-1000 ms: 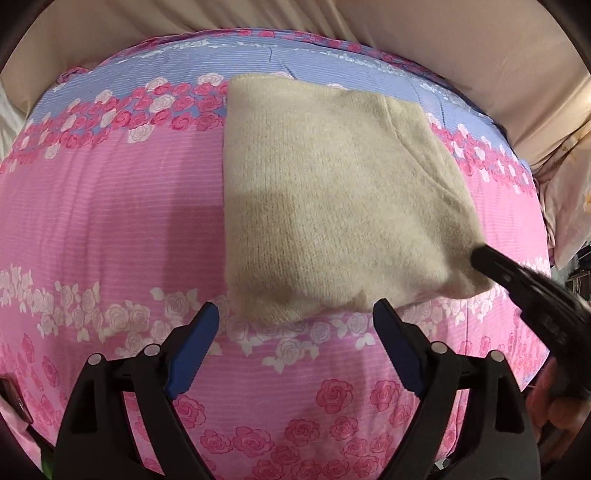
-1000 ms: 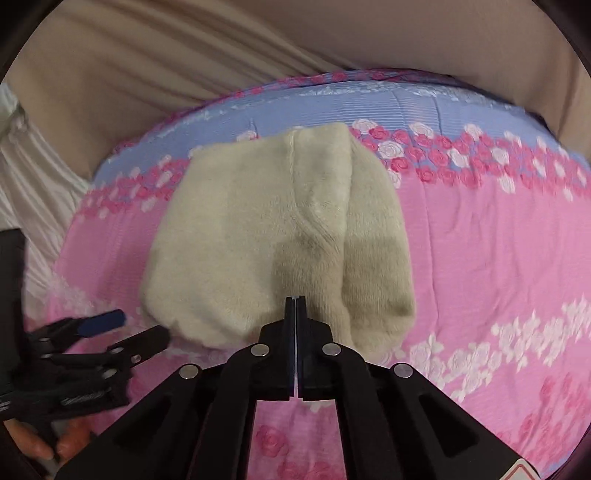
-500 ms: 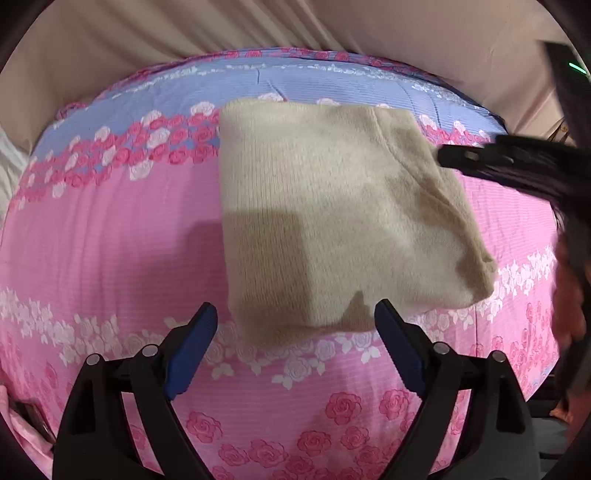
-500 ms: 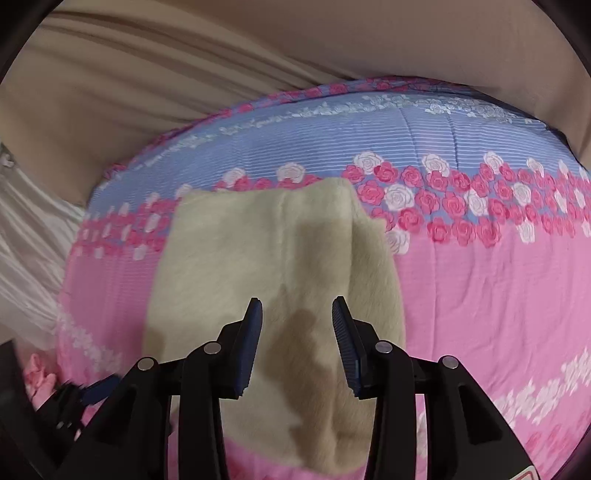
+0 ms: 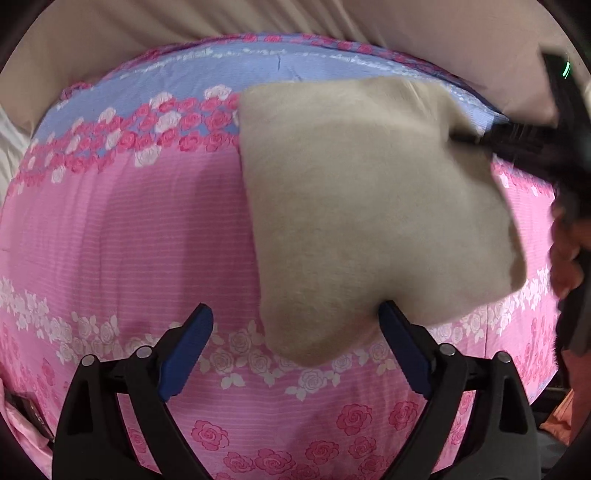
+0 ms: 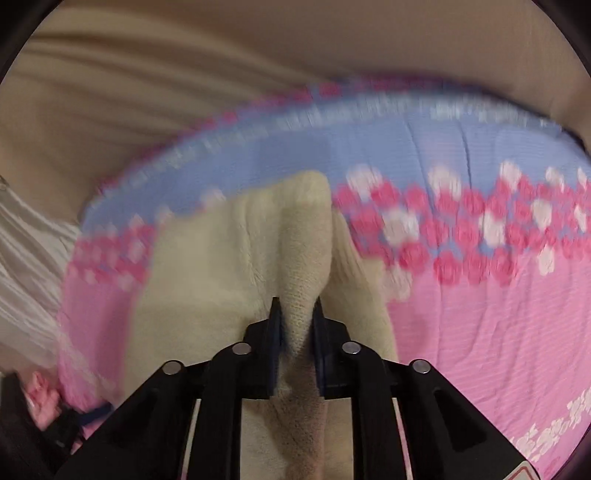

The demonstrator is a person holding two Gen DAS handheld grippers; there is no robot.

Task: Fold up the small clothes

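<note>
A folded beige knit garment [image 5: 362, 206] lies on the pink and blue floral bedspread [image 5: 122, 229]. My left gripper [image 5: 295, 336] is open at the garment's near edge, its right finger touching the cloth. My right gripper [image 6: 297, 314] is shut on a raised fold of the garment [image 6: 306, 258] at its far right edge. In the left wrist view the right gripper [image 5: 517, 142] comes in from the right and pinches that edge.
Beige sheet or curtain [image 5: 258, 18] lies behind the bedspread. White cloth [image 6: 29, 266] lies at the left in the right wrist view. The person's hand [image 5: 569, 254] shows at the right edge.
My right gripper opened, moved to the garment's far right edge and closed on a fold of it. My left gripper moved in closer to the near edge.
</note>
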